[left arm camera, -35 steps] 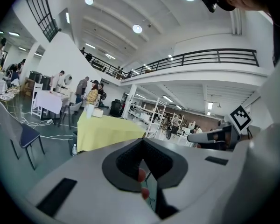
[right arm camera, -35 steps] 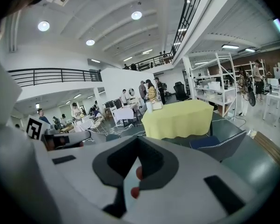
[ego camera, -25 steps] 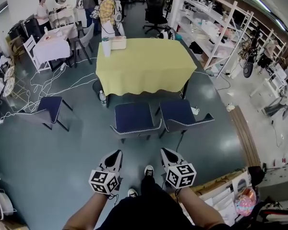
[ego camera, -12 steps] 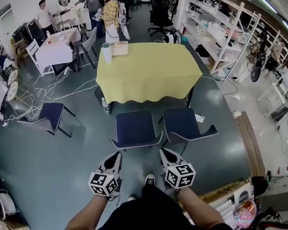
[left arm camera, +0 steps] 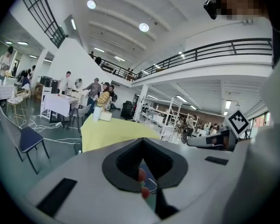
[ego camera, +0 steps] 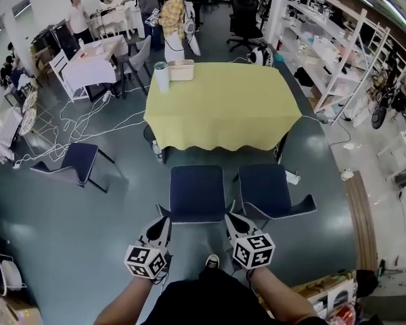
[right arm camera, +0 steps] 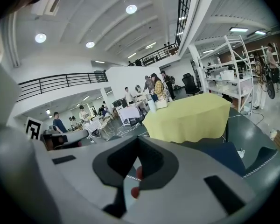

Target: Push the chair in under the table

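A table under a yellow cloth [ego camera: 220,107] stands in the middle of the head view. Two dark blue chairs are pulled out on its near side, one at the left [ego camera: 196,191] and one at the right [ego camera: 269,188]. My left gripper [ego camera: 166,218] is shut and empty, its tip at the back left corner of the left chair. The right gripper [ego camera: 231,217] is also shut and empty, at that chair's back right corner. Whether either tip touches the backrest I cannot tell. The left gripper view shows the shut left gripper [left arm camera: 142,181] and the yellow table [left arm camera: 112,134]. The right gripper [right arm camera: 136,181] faces the table [right arm camera: 186,118].
A third blue chair [ego camera: 78,161] stands apart at the left among white cables [ego camera: 81,124]. A cup [ego camera: 161,76] and a box [ego camera: 181,70] sit on the table's far corner. A bottle [ego camera: 155,149] stands by a table leg. People stand behind; shelves [ego camera: 325,53] line the right.
The chairs and table have drawn nearer as the person walked forward. Both shut grippers have come up to the left chair's back.
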A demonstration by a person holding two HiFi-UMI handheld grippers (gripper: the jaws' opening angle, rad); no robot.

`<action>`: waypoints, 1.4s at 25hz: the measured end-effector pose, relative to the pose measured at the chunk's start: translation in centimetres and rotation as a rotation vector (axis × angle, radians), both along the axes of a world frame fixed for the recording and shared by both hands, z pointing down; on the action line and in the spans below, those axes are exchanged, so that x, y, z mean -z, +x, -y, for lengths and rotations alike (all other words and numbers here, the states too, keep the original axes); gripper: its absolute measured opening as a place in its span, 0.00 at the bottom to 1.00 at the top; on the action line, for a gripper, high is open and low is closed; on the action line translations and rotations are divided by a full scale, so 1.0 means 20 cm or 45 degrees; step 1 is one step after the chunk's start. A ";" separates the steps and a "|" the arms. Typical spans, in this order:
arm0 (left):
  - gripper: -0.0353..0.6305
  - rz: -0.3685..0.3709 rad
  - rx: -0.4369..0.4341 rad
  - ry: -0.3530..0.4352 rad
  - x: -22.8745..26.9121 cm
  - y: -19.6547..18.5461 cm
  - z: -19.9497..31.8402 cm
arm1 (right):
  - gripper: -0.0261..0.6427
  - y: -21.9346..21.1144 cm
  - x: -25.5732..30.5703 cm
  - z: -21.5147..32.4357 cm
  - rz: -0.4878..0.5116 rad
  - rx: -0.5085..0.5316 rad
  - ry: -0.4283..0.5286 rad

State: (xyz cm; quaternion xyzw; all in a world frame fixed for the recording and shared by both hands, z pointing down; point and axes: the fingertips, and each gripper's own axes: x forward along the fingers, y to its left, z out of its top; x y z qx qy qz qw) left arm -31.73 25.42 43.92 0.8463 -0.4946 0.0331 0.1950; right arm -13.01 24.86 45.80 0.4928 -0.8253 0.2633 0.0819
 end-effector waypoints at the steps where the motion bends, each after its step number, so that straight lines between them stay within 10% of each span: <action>1: 0.07 0.004 0.014 -0.002 0.00 0.01 0.02 | 0.06 0.00 -0.01 0.02 0.003 0.018 -0.008; 13: 0.07 -0.002 0.098 -0.045 -0.03 -0.14 0.20 | 0.06 -0.14 -0.08 0.22 -0.023 0.105 -0.070; 35: 0.07 0.074 -0.123 -0.102 -0.28 -0.30 0.42 | 0.06 -0.24 -0.17 0.37 -0.144 -0.026 -0.056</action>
